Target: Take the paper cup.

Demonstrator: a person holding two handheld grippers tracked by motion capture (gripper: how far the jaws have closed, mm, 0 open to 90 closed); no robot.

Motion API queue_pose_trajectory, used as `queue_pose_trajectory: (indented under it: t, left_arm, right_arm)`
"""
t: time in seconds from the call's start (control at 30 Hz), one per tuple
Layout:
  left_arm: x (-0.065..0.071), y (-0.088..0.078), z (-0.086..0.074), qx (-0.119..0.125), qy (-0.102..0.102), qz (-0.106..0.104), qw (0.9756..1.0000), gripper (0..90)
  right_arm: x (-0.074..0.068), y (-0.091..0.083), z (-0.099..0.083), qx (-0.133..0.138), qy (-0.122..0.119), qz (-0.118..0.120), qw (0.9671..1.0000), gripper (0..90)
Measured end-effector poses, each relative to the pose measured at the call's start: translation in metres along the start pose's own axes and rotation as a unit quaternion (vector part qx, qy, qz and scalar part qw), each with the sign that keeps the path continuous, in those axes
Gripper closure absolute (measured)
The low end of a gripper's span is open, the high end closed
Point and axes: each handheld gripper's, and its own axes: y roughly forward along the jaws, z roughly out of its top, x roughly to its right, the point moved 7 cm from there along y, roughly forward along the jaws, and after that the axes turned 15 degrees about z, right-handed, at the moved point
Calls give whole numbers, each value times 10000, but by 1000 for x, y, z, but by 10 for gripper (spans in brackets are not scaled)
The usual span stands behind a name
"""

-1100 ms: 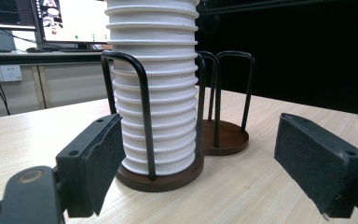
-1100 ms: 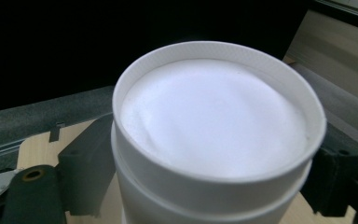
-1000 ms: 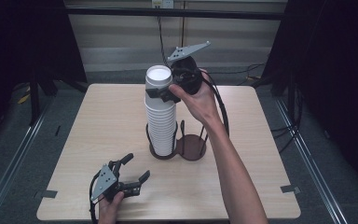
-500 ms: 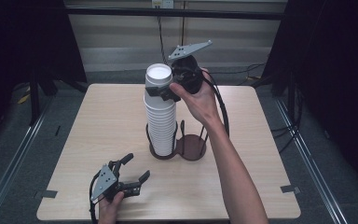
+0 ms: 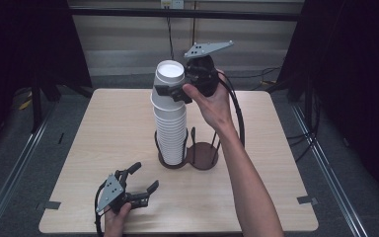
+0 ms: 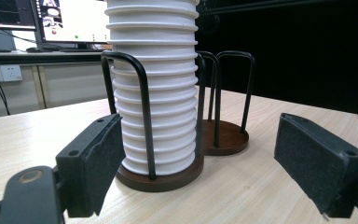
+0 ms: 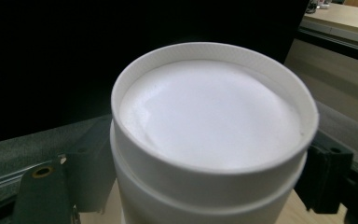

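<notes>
Tall stack of white ribbed paper cups (image 5: 170, 116) is standing in one bay of a dark brown round-based wire cup holder (image 5: 190, 153), mid-surface, with the neighbouring bay lying open. Right gripper (image 5: 170, 91) is clamping the topmost cup with its jaws on either side. Left gripper (image 5: 140, 183) is resting near the pale wooden surface's (image 5: 276, 148) front edge, jaws spread wide, well apart from the holder.

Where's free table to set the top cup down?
The second ring of the cup holder, right of the cup stack, stands empty. Bare tabletop lies left of the stack and along the right edge. Crowded: the front left by the left gripper, and the stack top, where the right gripper clamps.
</notes>
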Motion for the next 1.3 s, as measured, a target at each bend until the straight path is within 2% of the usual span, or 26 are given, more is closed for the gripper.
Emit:
queue_pose_trajectory:
  t: [0.03,0.1,0.33,0.4,0.47,0.5,0.57,0.83,0.93,0.97,1.0,1.07,1.1,1.17,1.23,1.3]
  left_arm:
    - [1,0,0,-3,-49,9,10000,158]
    - [0,0,0,1,-9,5,10000,158]
    - [1,0,0,-5,-46,5,10000,158]
    - [0,0,0,-1,1,0,10000,158]
    - [1,0,0,-9,-56,12,10000,158]
    - [0,0,0,0,-7,0,10000,158]
    - [1,0,0,-9,-57,13,10000,158]
    - [0,0,0,0,-3,-1,10000,157]
    - [0,0,0,1,7,18,10000,158]
    - [1,0,0,-10,-78,14,10000,158]
    - [0,0,0,0,-4,-1,10000,158]
    - [0,0,0,0,-9,10,10000,157]
    - [0,0,0,2,8,15,10000,157]
    - [0,0,0,-1,-17,3,10000,158]
    - [1,0,0,-9,-75,17,10000,158]
    - [0,0,0,-6,-49,17,10000,157]
  right_arm:
    - [0,0,1,46,4,-11,10000,199]
    - [-1,-3,5,189,-11,10,9998,200]
    - [-2,-8,10,343,41,-14,9994,200]
    - [-3,-10,13,427,5,13,9991,201]
    - [-4,-12,15,478,-6,-16,9989,201]
    - [-4,-12,16,510,-24,-12,9987,202]
    - [-6,-14,19,586,-66,-30,9983,202]
    - [-11,-24,30,928,-151,-70,9955,205]
    - [-12,-27,32,980,-190,-83,9950,205]
    - [-13,-28,32,1008,-192,-64,9947,205]
    - [-14,-31,33,1047,-209,-85,9942,205]
    - [-14,-32,33,1075,-196,-87,9940,205]
    - [-18,-36,35,1216,-139,52,9925,206]
    - [-19,-39,36,1234,-163,-37,9922,206]
    - [-20,-41,36,1257,-153,1,9919,206]
    - [-22,-44,36,1286,-166,-48,9915,207]
